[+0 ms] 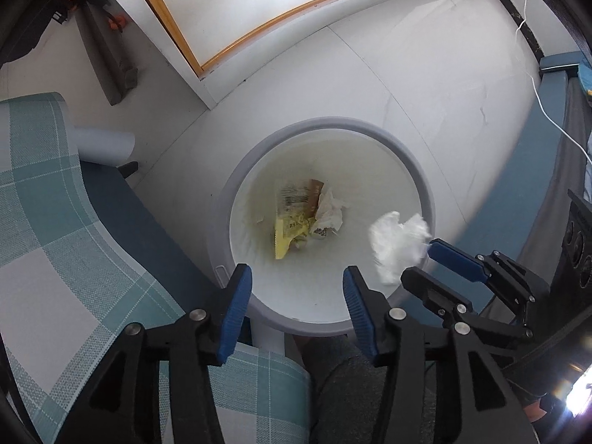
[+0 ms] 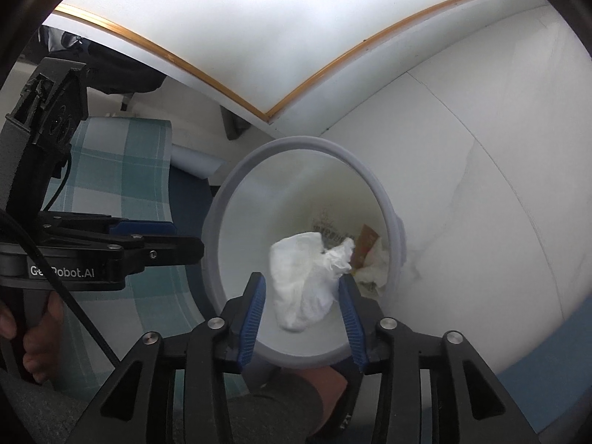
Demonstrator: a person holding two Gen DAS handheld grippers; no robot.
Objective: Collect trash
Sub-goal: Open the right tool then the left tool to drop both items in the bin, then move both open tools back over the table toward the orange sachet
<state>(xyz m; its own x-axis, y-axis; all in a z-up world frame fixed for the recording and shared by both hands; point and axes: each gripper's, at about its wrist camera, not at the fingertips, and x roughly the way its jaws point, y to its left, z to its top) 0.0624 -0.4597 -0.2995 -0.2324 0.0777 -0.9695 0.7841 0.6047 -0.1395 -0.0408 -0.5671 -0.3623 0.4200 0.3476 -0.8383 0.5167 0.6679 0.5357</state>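
While the crumpled white tissue (image 2: 309,277) hangs over the open bin (image 2: 222,199), the right gripper (image 2: 301,314) has its jaws wide apart, and only a corner seems caught on one pad. It may snag there or drift onto the rim. The left gripper (image 1: 298,310) waits over the bin, jaws wide open and empty. Wrappers (image 1: 296,218) lie at the bottom.

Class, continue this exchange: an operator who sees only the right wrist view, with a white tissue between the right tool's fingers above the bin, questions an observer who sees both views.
Operator: Is the left tool carrying anything?
Observer: No. The left tool is open, with nothing between its fingers.
Operator: What does the tissue hide from me in the bin?
Observer: A yellow wrapper on the bottom of the bin, next to the crumpled paper.
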